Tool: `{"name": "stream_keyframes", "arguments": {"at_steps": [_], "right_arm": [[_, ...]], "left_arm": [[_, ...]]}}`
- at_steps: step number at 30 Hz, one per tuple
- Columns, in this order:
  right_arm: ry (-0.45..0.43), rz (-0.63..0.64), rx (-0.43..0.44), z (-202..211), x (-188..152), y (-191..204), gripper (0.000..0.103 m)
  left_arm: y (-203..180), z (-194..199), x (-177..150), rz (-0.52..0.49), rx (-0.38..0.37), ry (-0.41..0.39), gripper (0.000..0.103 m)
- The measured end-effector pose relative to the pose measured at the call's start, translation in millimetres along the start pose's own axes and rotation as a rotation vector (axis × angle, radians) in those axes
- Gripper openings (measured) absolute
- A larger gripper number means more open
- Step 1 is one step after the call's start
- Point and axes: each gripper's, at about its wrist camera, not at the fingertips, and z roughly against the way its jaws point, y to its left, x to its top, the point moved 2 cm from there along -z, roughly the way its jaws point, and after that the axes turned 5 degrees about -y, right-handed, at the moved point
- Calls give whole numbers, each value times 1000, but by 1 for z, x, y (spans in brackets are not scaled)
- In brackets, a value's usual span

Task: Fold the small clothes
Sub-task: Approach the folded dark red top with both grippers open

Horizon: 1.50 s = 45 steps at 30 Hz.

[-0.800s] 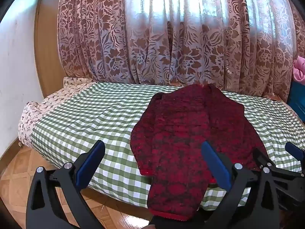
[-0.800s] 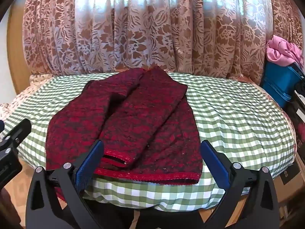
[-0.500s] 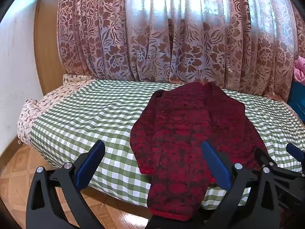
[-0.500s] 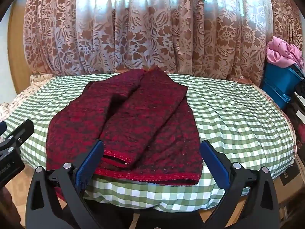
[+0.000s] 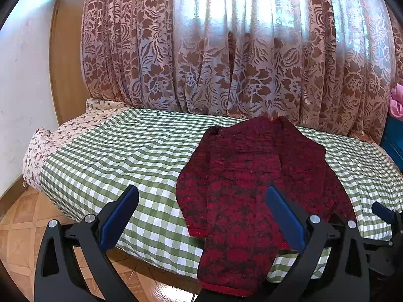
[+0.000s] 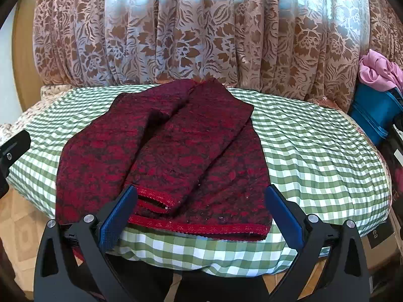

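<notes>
One dark red patterned sweater [image 6: 163,156], sleeves folded inward

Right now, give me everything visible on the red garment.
The red garment is dark red with a black floral pattern, in a thick, textured-looking fabric, with brighter red trim along its hems. It lies flat on the green checked cover, both sleeves folded in over the body. The left sleeve hangs over the near edge of the bed in the left wrist view. Only the cover touches it; neither tool, both open, is in contact.
</notes>
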Motion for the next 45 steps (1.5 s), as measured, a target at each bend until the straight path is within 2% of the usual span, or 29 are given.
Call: {"name": "stream_keyframes", "arguments": {"at_steps": [11,19,32,41,45], "right_arm": [[-4,-22,-12,-2,1,-6,100],[8,-35,-15,-6,1,-8,100],[16,-29,-11,-10,1,-6,100],[28,-35,-10,-16,1,-6,100],[35,-37,-7,-21,2,-5,100]], "left_arm": [[-6,0,-3,-38,-31,6,101],[-5,-9,-8,-33,-34,43,101],[-9,-10,-10,-58,-58,34,101],[-4,-18,-12,-32,-38,62,101],[-5,-17,-11,-31,-54,54,101]]}}
